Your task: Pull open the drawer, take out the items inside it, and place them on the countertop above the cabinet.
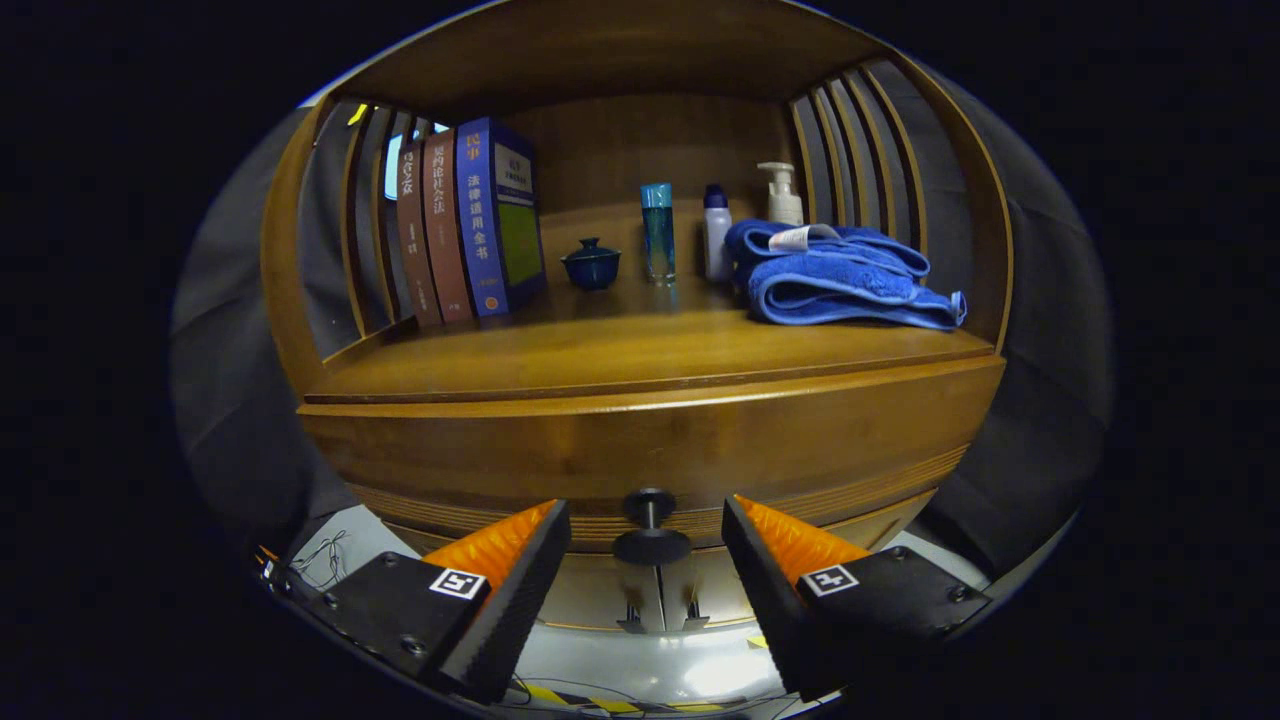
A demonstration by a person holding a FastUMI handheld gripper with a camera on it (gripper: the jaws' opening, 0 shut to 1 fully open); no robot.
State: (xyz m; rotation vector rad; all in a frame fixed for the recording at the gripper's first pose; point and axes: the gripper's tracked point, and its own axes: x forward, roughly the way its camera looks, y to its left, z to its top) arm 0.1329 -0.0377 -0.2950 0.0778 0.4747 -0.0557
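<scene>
Facing the closed drawer (650, 455), the gripper (647, 545) stood wide, its fingers flanking the single knob (651, 545) without touching it; the knob pointed straight out toward the near side. The drawer front ran left to right under the countertop (600, 355), where three books (470, 230), one lidded cup (591, 265), three bottles (715, 232) and one folded towel (840, 280) stood farther back.

The gripper (646, 540), fingers spread, flanks the closed drawer's (650, 455) knob (651, 545) at lower center; books (470, 225) and towel (840, 285) sit above on the countertop (620, 350).
</scene>
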